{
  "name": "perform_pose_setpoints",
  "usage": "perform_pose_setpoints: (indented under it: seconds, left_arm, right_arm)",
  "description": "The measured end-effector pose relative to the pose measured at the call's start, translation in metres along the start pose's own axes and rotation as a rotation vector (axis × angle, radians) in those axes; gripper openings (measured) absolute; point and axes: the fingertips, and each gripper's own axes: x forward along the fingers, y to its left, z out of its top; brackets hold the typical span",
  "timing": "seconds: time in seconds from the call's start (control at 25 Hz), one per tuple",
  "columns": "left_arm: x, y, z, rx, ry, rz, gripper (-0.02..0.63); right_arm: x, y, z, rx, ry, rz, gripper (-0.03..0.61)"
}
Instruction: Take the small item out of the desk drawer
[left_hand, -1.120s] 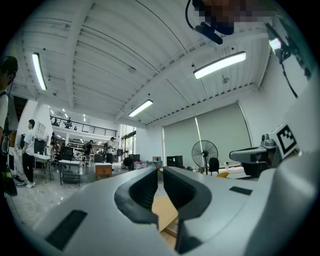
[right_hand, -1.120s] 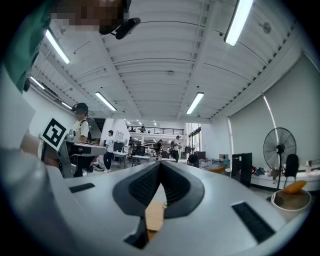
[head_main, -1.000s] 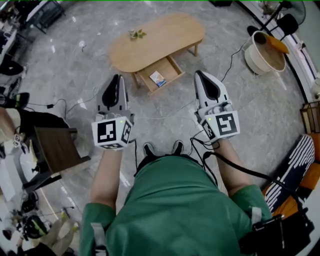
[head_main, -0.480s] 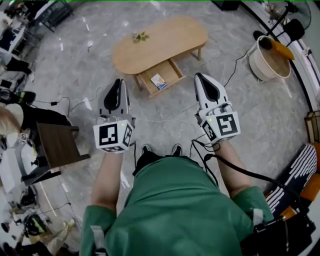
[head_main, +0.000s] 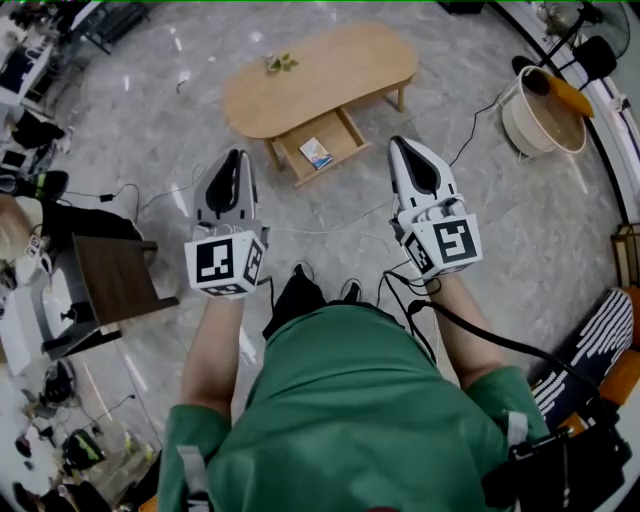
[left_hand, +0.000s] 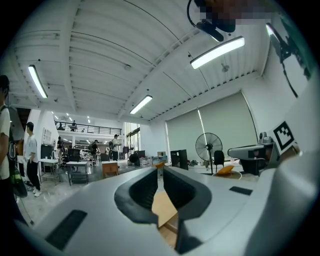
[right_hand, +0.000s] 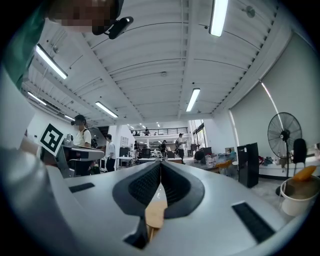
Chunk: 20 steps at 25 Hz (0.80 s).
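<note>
jaws closed and empty, the left gripper (head_main: 237, 155) and right gripper (head_main: 398, 145) hover well short of the desk (head_main: 330, 70), where the small item (head_main: 316, 153) lies in the open drawer (head_main: 346, 134); unopened on arrival, they could shove it aside.

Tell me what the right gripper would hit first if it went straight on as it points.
Probably nothing near. The right gripper, shut and empty, points level, and the low wooden table shows beneath its line, not in it. Ahead the room looks open, though depth is unclear.
</note>
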Motion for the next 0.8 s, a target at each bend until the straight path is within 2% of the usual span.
perform_pose_setpoints:
  seconds: [0.24, 0.44, 0.8]
  left_arm:
    - [0.027, 0.010, -0.012, -0.013, 0.016, -0.019, 0.049]
    - [0.075, 0.021, -0.033, -0.033, 0.029, -0.050, 0.049]
    - [0.162, 0.076, -0.062, -0.122, 0.054, -0.128, 0.049]
  right_arm:
    - [0.020, -0.012, -0.011, 0.003, 0.024, -0.020, 0.023]
    - [0.053, -0.032, -0.028, -0.006, 0.044, -0.044, 0.023]
    - [0.136, -0.038, -0.045, -0.017, 0.116, -0.103, 0.023]
